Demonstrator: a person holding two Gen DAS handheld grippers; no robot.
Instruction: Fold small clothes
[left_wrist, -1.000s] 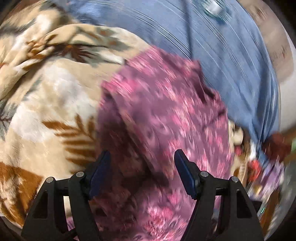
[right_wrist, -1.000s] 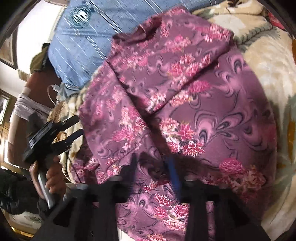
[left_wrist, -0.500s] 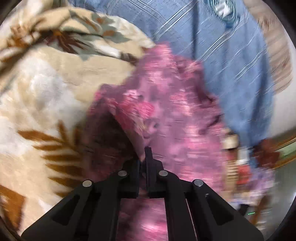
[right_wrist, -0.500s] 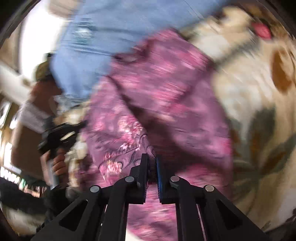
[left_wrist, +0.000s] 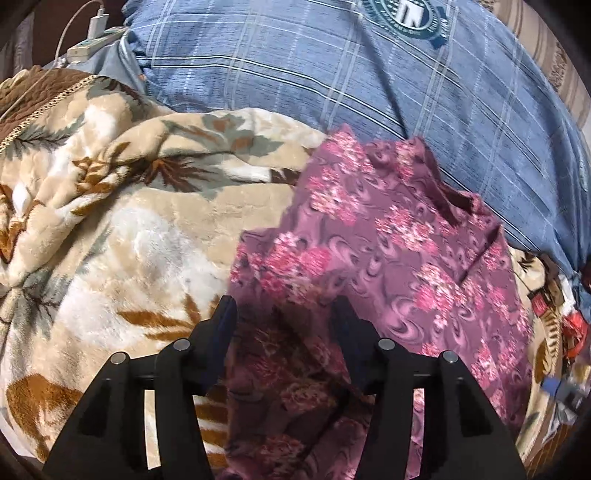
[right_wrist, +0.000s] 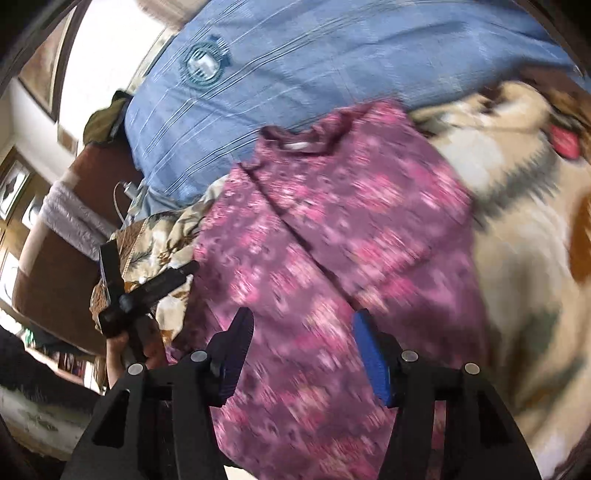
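A purple garment with pink flowers (left_wrist: 388, 236) lies on a beige leaf-print blanket (left_wrist: 122, 236), partly folded, its neck opening toward the blue pillow. My left gripper (left_wrist: 284, 314) is open and empty, just above the garment's near left edge. In the right wrist view the same garment (right_wrist: 332, 229) is blurred by motion. My right gripper (right_wrist: 303, 328) is open and empty over its near part. The left gripper (right_wrist: 147, 291) also shows there at the left, held in a hand beside the garment.
A big blue plaid pillow (left_wrist: 332, 66) lies behind the garment. A white charger and cable (left_wrist: 92, 33) sit at the far left. Colourful small items (left_wrist: 561, 332) lie at the right edge. A brown headboard (right_wrist: 55, 266) stands to the left.
Half a second ago both grippers were shut on the garment's fabric. Now both have opened and let it go, and the garment rests folded over on the blanket.
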